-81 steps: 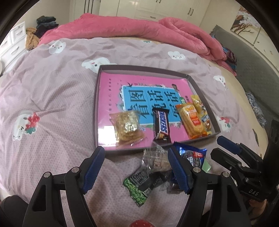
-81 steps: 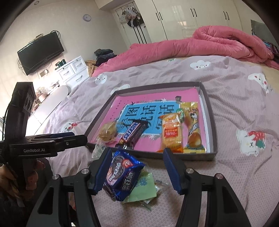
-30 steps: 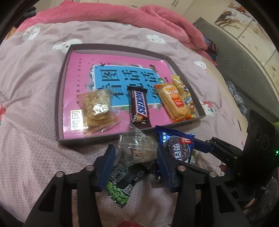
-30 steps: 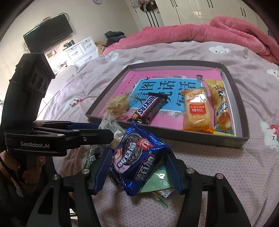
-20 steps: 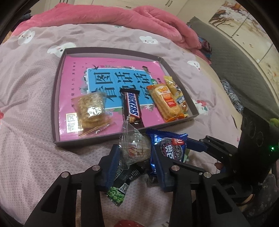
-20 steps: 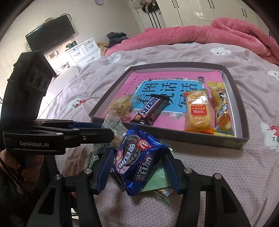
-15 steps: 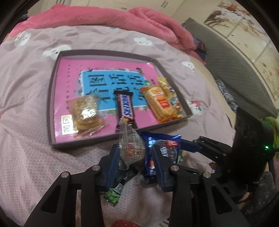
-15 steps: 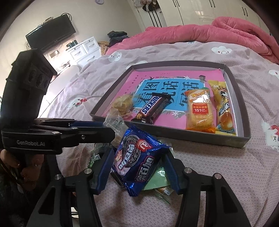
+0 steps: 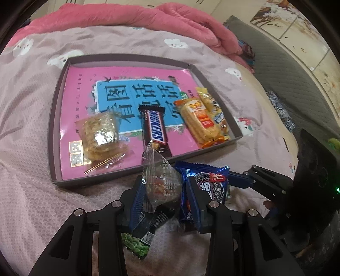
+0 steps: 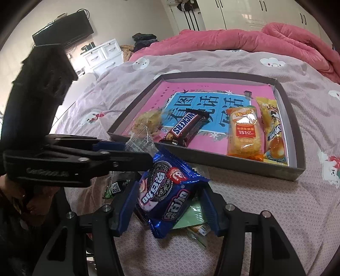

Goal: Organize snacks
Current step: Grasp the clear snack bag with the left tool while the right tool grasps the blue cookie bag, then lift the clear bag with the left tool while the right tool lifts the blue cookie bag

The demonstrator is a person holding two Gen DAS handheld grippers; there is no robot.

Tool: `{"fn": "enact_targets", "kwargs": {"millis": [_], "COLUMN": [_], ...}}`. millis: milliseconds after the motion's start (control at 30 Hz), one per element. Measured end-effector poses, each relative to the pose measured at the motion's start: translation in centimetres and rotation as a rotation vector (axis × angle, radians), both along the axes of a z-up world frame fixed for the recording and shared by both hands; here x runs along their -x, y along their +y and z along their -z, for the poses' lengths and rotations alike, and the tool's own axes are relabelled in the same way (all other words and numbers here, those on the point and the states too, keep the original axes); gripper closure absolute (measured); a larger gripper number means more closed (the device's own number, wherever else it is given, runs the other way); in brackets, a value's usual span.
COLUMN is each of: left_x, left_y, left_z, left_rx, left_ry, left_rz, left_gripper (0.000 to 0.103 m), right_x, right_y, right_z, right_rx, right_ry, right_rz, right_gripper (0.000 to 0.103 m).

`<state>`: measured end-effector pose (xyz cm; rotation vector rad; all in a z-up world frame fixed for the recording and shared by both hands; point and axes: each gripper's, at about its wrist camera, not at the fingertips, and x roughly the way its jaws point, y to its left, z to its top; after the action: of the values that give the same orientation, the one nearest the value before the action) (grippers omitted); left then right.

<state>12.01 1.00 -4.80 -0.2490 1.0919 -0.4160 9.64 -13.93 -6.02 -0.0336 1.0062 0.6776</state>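
My left gripper [image 9: 163, 184] is shut on a clear crinkly snack packet [image 9: 161, 180] and holds it just above the near rim of the dark tray [image 9: 53, 118]. Right beside it, my right gripper [image 10: 170, 189] is shut on a blue Oreo packet [image 10: 163, 191], also seen in the left wrist view as the Oreo packet [image 9: 210, 182]. The tray holds a clear cracker pack [image 9: 99, 133], a Snickers bar [image 9: 155, 129], an orange rice-cracker pack [image 9: 199, 121] and a yellow packet [image 9: 212, 106]. A green pea packet [image 9: 136, 244] lies under my left gripper.
The tray's floor is a pink and blue printed sheet, lying on a mauve bedsheet [image 10: 276, 212]. A pale green packet [image 10: 191, 214] lies under the Oreo packet. A rumpled pink duvet [image 9: 127, 14] lies at the far end. White drawers [image 10: 106, 53] and a TV stand at the left.
Both grippers began open over the loose pile. My left gripper has since shut on the clear packet and raised it slightly. The right one keeps the Oreo packet and has stayed still.
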Motion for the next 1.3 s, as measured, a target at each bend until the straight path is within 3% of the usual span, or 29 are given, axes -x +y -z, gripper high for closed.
{"fn": "enact_targets", "kwargs": {"millis": [333, 667, 1067, 1300], "left_x": [-0.9, -0.6, -0.2, -0.1], "left_y": [0.1, 1.6, 2.9, 3.1], "left_z": [1.1, 0.6, -0.2, -0.3], "left_rx": [0.03, 0.08, 0.089, 0.088], "left_ry": [0.035, 0.028, 0.004, -0.003], "left_rz": [-0.004, -0.049, -0.078, -0.081], "left_gripper": [0.062, 0.07, 0.071, 0.071], "right_x": [-0.2, -0.1, 0.3, -0.1], "right_y": [0.5, -0.2, 0.6, 1.5], "right_z": [0.3, -0.6, -0.7, 0.7], "right_rx": [0.036, -0.015, -0.044, -0.069], "right_ry": [-0.021, -0.048, -0.047, 0.05], "right_rz": [-0.008, -0.003, -0.043, -0.07], "right_gripper": [0.042, 0.06, 0.064, 0.063]}}
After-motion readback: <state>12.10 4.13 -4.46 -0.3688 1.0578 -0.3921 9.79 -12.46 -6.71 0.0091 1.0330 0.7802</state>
